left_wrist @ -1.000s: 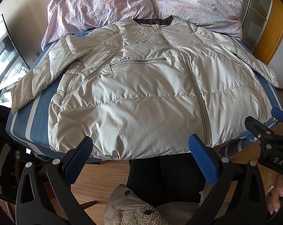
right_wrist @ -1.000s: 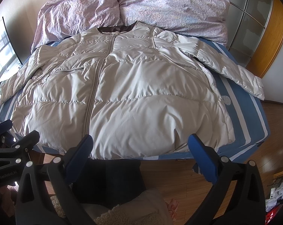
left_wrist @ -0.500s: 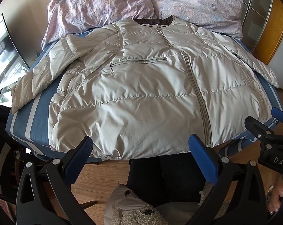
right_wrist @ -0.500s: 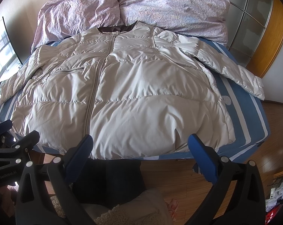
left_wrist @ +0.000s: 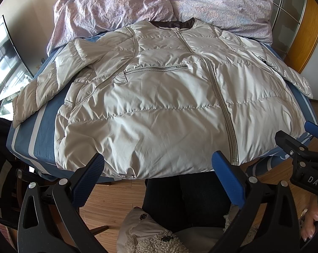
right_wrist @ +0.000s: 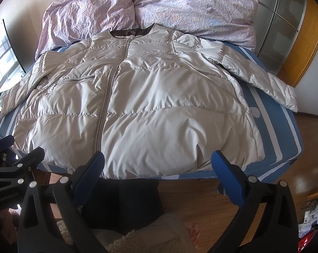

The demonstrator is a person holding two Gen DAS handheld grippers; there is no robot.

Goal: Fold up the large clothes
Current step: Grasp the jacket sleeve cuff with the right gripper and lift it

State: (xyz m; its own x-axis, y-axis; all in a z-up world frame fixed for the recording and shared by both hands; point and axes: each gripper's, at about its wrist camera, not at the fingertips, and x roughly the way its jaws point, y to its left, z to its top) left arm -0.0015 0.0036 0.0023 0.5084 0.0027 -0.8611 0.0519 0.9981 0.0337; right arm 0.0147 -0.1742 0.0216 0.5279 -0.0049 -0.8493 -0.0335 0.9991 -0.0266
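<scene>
Ahead of both grippers a puffy jacket (left_wrist: 159, 105) lies zipped, apparently flat, on the bed (right_wrist: 285, 130). The left gripper (left_wrist: 159, 175) and right gripper (right_wrist: 159, 172) are spread wide, holding nothing.

Left tongs (left_wrist: 157, 176): no shift against the earlier left-wrist pictures; blue tips frame the same stretch of hem.
Right tongs (right_wrist: 157, 175): likewise unmoved, spread as wide as before.
Jacket (right_wrist: 159, 109): same lie, same creases, both sleeves where they were.
Overall: no visible change across the second.
</scene>
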